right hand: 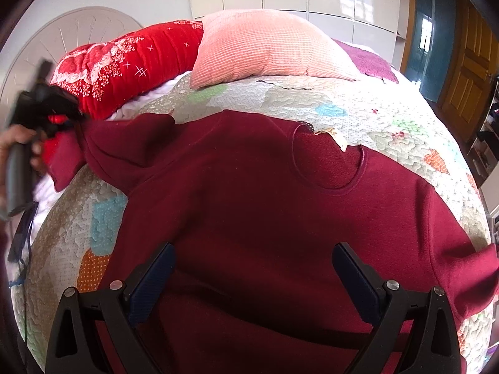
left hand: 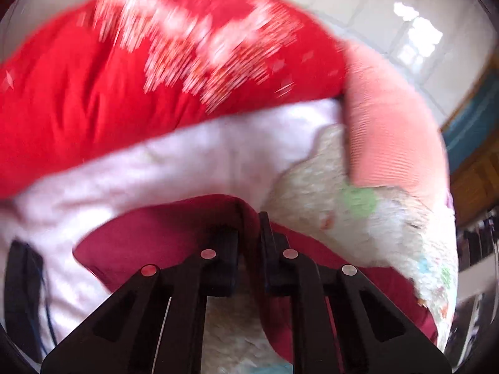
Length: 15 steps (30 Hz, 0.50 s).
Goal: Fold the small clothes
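Note:
A dark red sweater [right hand: 265,205] lies spread flat on the patchwork quilt [right hand: 389,118], neck opening up and to the right. My right gripper [right hand: 252,268] is open, hovering just above the sweater's chest. My left gripper [left hand: 249,233] is shut on the sweater's sleeve [left hand: 174,227] and lifts it. The left gripper also shows in the right wrist view [right hand: 73,118], at the far left, holding the sleeve [right hand: 124,146] raised off the bed. The left wrist view is motion-blurred.
A pink ribbed pillow [right hand: 268,46] and a red floral bolster [right hand: 124,65] lie at the head of the bed. A white sheet [left hand: 187,162] shows beside the quilt. A headboard [right hand: 62,40], white wardrobes and a wooden door [right hand: 467,71] stand behind.

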Available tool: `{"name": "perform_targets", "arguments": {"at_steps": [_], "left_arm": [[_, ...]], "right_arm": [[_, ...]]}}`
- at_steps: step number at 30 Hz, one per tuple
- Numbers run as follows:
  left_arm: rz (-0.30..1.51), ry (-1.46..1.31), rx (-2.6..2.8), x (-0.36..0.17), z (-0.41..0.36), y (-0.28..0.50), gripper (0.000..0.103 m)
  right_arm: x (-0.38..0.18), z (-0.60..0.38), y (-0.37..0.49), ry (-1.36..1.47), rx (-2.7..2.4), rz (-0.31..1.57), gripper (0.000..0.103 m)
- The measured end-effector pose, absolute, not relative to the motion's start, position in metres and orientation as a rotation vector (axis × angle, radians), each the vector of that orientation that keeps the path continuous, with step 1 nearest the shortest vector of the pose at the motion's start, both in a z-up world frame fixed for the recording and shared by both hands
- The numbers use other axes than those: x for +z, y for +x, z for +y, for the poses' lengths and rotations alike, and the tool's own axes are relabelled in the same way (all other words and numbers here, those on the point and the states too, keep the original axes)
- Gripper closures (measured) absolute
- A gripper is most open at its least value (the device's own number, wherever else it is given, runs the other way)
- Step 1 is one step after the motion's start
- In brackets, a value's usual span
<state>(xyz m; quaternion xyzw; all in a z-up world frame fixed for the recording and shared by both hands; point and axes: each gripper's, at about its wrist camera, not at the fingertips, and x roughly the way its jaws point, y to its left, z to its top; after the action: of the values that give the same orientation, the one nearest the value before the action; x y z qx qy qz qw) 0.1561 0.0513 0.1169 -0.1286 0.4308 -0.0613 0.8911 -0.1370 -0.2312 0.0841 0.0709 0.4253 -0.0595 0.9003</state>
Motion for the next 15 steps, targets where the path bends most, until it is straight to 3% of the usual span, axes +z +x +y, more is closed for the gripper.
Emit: {"name": "perform_targets", "arguments": {"at_steps": [4, 7, 15], "left_arm": [[0.714, -0.132, -0.346, 0.185, -0.001, 0.092, 0.094], [0.655, 0.007, -0.519, 0.192, -0.052, 0.037, 0.094], [0.865, 0.200, -0.723, 0.072, -0.149, -0.044, 0.093]], "right_arm": [[0.093, -0.247, -0.145, 0.174, -0.165, 0.856, 0.003], [0.103, -0.268, -0.156, 0.212, -0.218, 0.835, 0.003], [0.111, -0.337, -0.191, 0.275, -0.401, 0.822, 0.003]]}}
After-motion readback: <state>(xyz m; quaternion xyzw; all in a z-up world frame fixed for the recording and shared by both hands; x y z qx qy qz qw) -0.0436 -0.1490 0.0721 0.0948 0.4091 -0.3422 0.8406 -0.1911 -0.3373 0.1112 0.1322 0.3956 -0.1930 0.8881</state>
